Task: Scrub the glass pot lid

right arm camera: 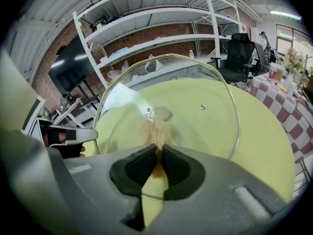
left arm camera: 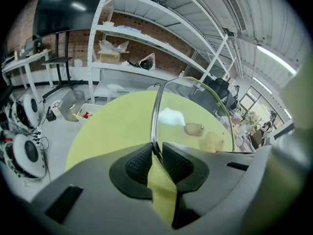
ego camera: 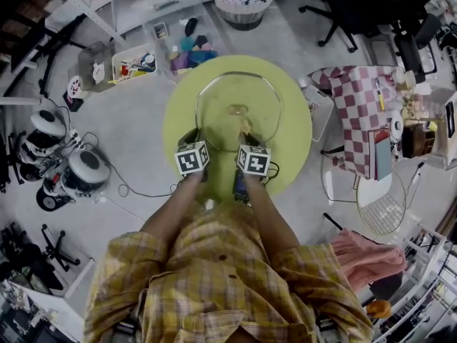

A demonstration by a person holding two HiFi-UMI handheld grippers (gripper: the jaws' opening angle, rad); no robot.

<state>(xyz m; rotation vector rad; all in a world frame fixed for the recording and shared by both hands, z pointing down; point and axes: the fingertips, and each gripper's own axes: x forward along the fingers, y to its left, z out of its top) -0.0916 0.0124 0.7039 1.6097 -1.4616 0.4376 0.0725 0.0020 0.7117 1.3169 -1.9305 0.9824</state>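
The left gripper pinches the rim of the lid between its jaws, which are pressed tight on the metal edge. It holds the glass tilted up off the worktop, seemingly so that 1 face is turned to the other tool. The right gripper has its jaws clamped on a brown scrubber, whose tip presses on the glass just below the centre screw. The rim grip leaves almost the whole pane free for strokes. My guess is that hard pushes could twist the lid in that 1 narrow pinch, so pressure should stay moderate. The lid hangs over the middle of the bare round worktop, its edges well apart from the 2 grippers, so there is room to sweep either way
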